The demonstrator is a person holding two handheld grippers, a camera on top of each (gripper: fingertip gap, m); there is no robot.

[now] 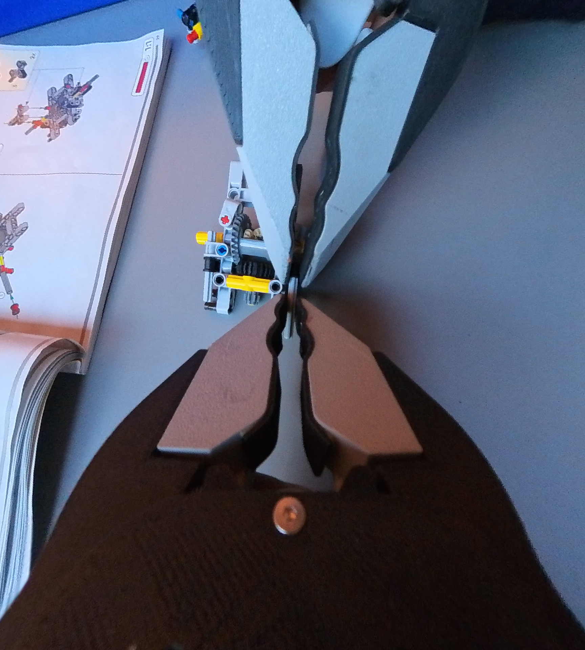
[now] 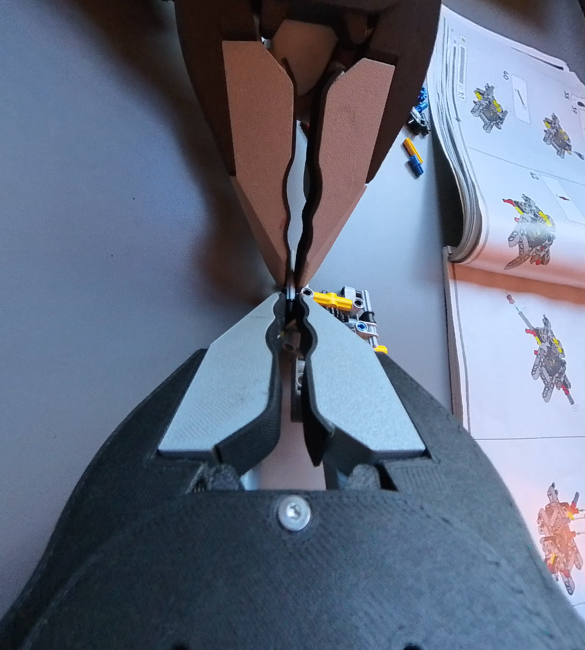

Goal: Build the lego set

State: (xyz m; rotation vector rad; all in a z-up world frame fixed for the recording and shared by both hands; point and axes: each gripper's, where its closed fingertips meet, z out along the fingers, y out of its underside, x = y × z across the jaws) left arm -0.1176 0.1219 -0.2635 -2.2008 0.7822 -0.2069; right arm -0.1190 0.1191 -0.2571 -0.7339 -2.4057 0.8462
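My left gripper point(image 1: 291, 306) has brown fingers and is shut on a thin flat grey piece point(image 1: 290, 318) that stands on edge between its tips. My right gripper point(image 2: 293, 303) has grey fingers and is shut on a small grey brick assembly point(image 2: 351, 309) with black gears, a yellow connector and a blue pin. The two grippers meet tip to tip, and the thin piece point(image 2: 293, 272) touches the assembly's near end. In the left wrist view the right gripper point(image 1: 296, 271) comes in from above, with the assembly point(image 1: 234, 271) jutting out to its left. In the right wrist view the left gripper point(image 2: 294, 278) comes in from above.
An open instruction booklet point(image 1: 55, 176) lies on the grey table point(image 1: 460, 281) to the left; it also shows in the right wrist view point(image 2: 530, 316). Loose small pieces point(image 1: 192, 24) lie at the back, and yellow and blue pins point(image 2: 414, 158) lie beside the booklet.
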